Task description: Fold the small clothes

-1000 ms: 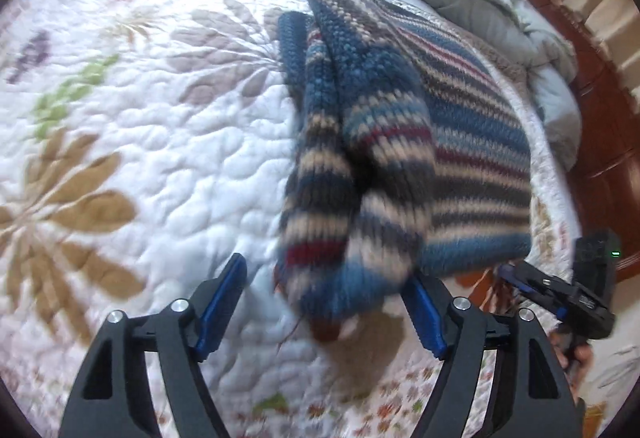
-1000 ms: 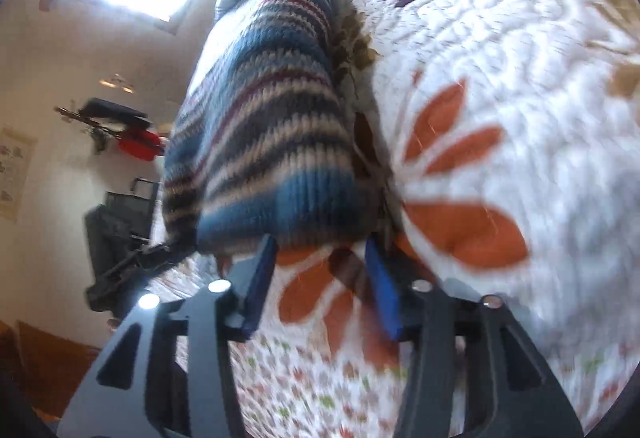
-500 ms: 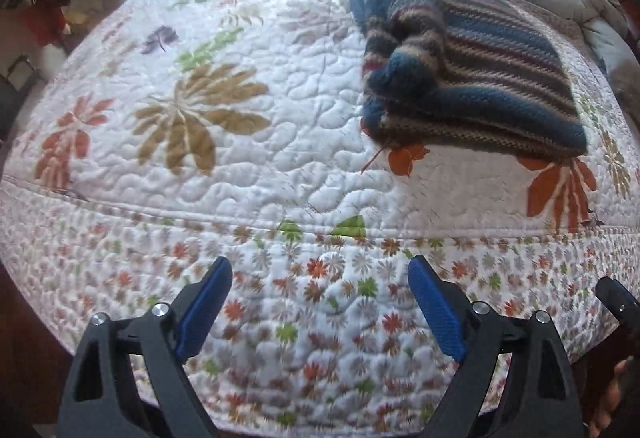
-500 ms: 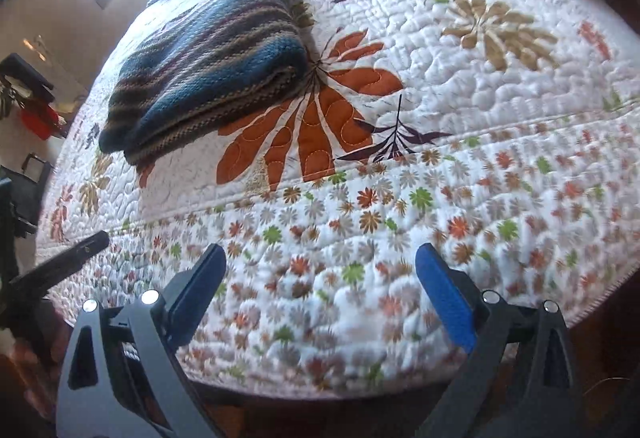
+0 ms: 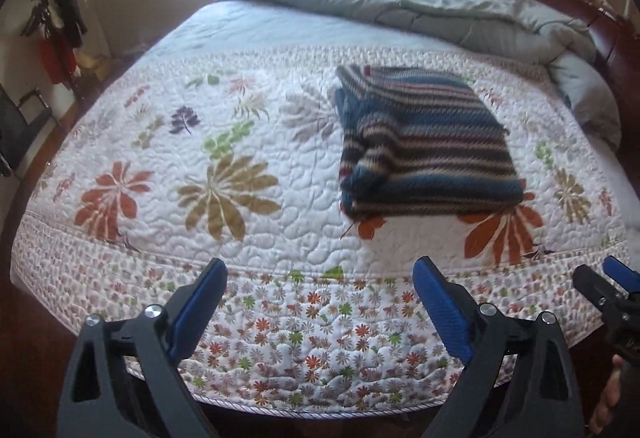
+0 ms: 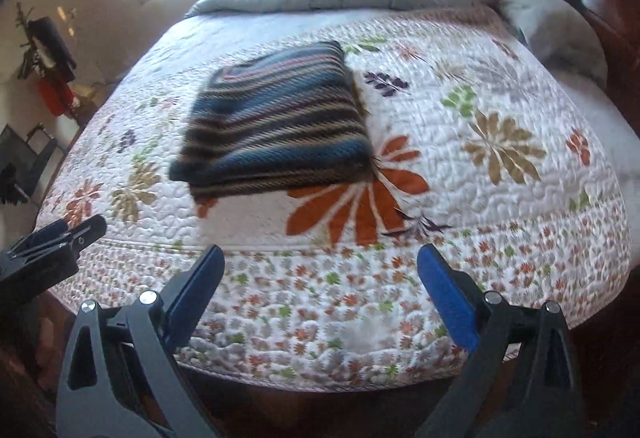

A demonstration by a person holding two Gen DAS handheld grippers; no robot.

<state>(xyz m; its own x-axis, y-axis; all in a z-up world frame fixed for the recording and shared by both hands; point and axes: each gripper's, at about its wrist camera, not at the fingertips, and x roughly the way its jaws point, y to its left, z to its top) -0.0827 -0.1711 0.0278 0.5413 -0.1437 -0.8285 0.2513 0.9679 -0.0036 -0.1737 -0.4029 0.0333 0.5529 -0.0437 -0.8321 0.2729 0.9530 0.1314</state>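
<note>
From the left wrist view, the left claw hangs over the near edge of the bed, its blue pads spread wide and the gap widening a little more, with nothing between them but the flowered quilt far below. The striped knit sweater lies folded into a thick rectangle on the quilt, right of the middle of the bed and well apart from the claw; one bunched layer shows at its left edge, and a loose thread trails from its near left corner. A rumpled grey duvet is heaped at the far end of the bed, clear of the sweater. At the right edge of this view the tip of the right claw pokes in, with part of a hand beneath it. From the right wrist view, the right claw is likewise gaping, holding nothing, and poised off the bed's near edge; the sweater sits left of centre on the quilt, its stripes blurred, with the left claw visible at the left margin. Judging from how the garment lies, the fold looks finished and both claws have let go, so the step in hand appears to be the release. The next move would probably call either for tidying that bunched left edge or for fetching another small garment, though none shows in either view.
</note>
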